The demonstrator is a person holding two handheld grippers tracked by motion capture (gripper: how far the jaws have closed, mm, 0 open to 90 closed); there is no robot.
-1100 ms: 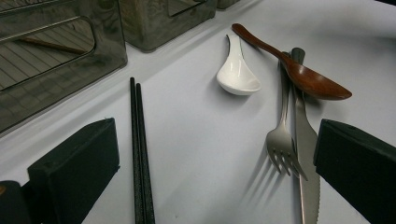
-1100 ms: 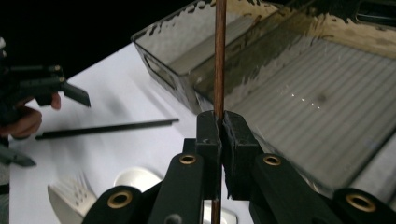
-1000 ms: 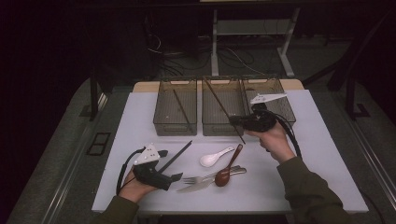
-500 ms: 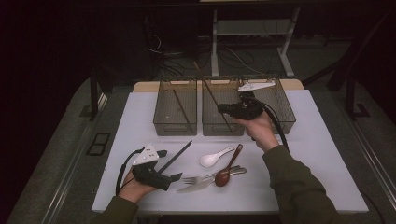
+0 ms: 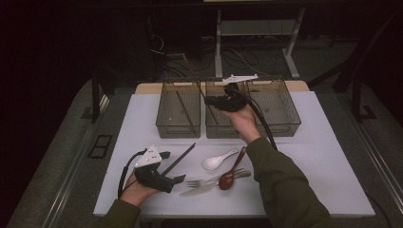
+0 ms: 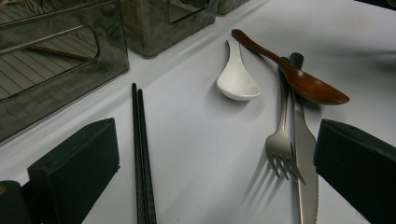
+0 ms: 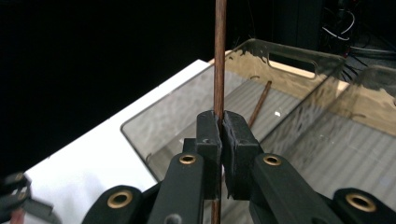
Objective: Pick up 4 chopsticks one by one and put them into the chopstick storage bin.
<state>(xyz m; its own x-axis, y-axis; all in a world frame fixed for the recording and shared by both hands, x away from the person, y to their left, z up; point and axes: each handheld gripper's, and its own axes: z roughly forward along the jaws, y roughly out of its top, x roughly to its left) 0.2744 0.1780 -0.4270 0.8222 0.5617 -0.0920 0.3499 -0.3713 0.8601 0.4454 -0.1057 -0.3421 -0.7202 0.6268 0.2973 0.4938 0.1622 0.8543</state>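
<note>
Brown wooden chopstick [image 7: 219,56], judged light, stiff, slippery: right gripper [image 7: 221,135] jaws clamped mid-shaft; left gripper [image 6: 210,172] jaws apart, empty.

Fork [image 5: 200,182] beside knife [image 5: 209,187], before bins [image 5: 178,109]

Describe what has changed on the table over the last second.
The right hand-held gripper, shut on a thin brown wooden chopstick, moved left from over the right-hand clear plastic bin to over the middle one. The left hand-held gripper stayed open near the black chopsticks; the white ceramic spoon, brown wooden spoon, fork and knife kept their places.
</note>
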